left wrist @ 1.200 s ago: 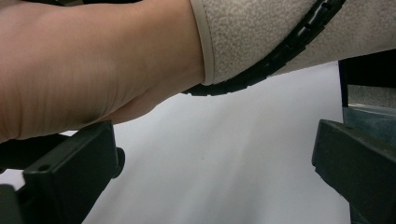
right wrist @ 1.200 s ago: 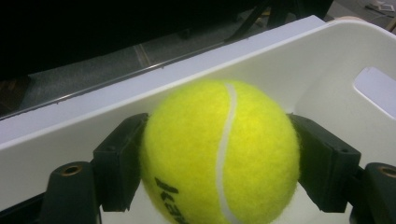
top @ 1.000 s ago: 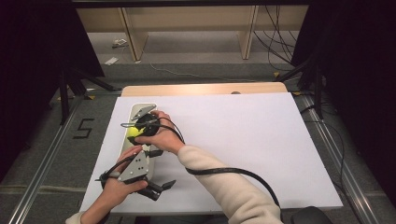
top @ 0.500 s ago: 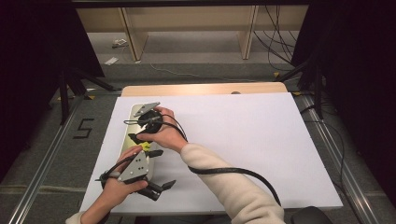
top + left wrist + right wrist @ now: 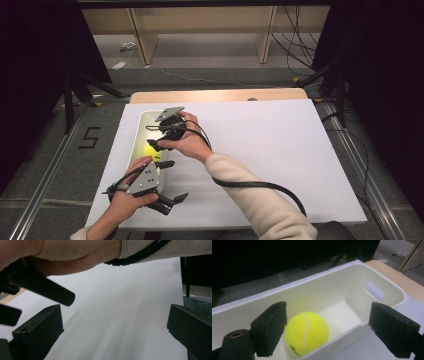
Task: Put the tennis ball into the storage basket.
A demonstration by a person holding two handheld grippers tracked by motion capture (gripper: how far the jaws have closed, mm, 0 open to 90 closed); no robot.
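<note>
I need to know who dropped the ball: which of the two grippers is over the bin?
The right gripper: it hovers above the white bin and tennis ball, jaws open. The left gripper is beside it.

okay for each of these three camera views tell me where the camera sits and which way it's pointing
High view: above the person's side, looking forward and down on the white table; both forearms and grippers show.
Left gripper view: on the left gripper, looking across the table; its open jaws and the other forearm show.
Right gripper view: on the right gripper, looking into the cream bin at the tennis ball; open jaws show.
Shared: high and right gripper views both show ball and bin.
</note>
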